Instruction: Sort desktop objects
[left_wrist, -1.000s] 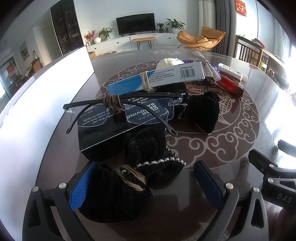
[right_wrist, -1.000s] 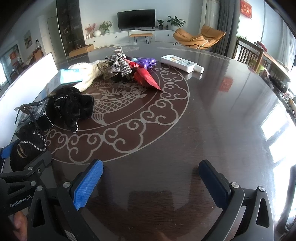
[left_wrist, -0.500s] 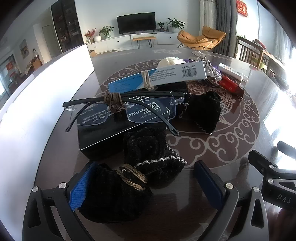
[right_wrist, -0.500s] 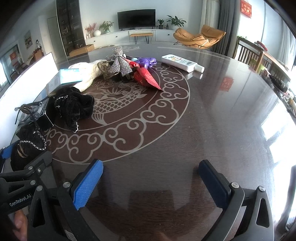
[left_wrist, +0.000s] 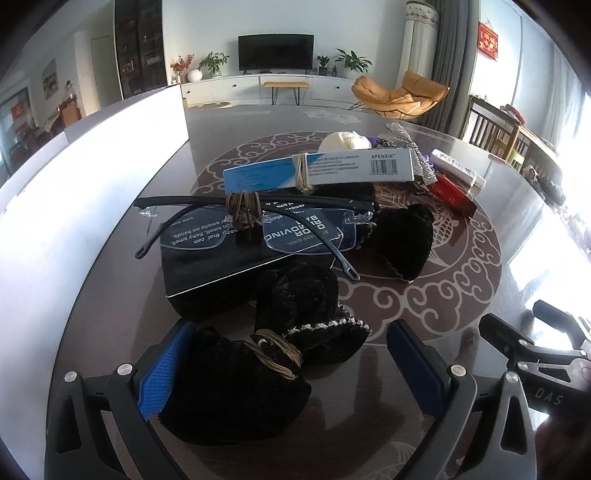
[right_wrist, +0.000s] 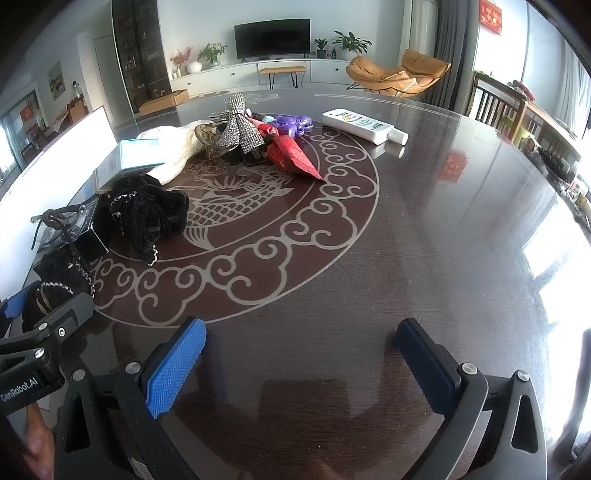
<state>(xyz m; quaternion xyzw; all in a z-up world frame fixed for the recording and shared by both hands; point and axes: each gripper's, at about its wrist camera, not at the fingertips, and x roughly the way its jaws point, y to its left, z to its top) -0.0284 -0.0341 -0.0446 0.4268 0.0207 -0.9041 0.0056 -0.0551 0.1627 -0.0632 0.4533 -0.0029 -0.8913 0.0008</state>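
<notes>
My left gripper (left_wrist: 291, 363) is open, its blue pads on either side of a black fuzzy glove (left_wrist: 236, 384) bound with a tan band; the glove rests against the left pad. Behind it lie a second black glove (left_wrist: 306, 306), a black box (left_wrist: 221, 254) with rimless glasses (left_wrist: 258, 225) on top, a blue-white carton (left_wrist: 321, 170) and another black fabric piece (left_wrist: 402, 236). My right gripper (right_wrist: 301, 363) is open over bare tabletop with nothing between its fingers. Farther off in the right wrist view lie a black fabric piece (right_wrist: 151, 214), a red packet (right_wrist: 291, 153), a silver bow (right_wrist: 238, 129) and a white tube (right_wrist: 360, 125).
A white panel (left_wrist: 74, 177) stands along the table's left side. A cream cloth (right_wrist: 173, 147) and purple item (right_wrist: 291, 123) lie in the far pile. The dark patterned table (right_wrist: 424, 229) stretches right, with chairs (right_wrist: 498, 107) beyond its edge. The right gripper's body (left_wrist: 535, 354) shows in the left wrist view.
Almost nothing differs; the left wrist view has shifted very slightly and both grippers stay open in place.
</notes>
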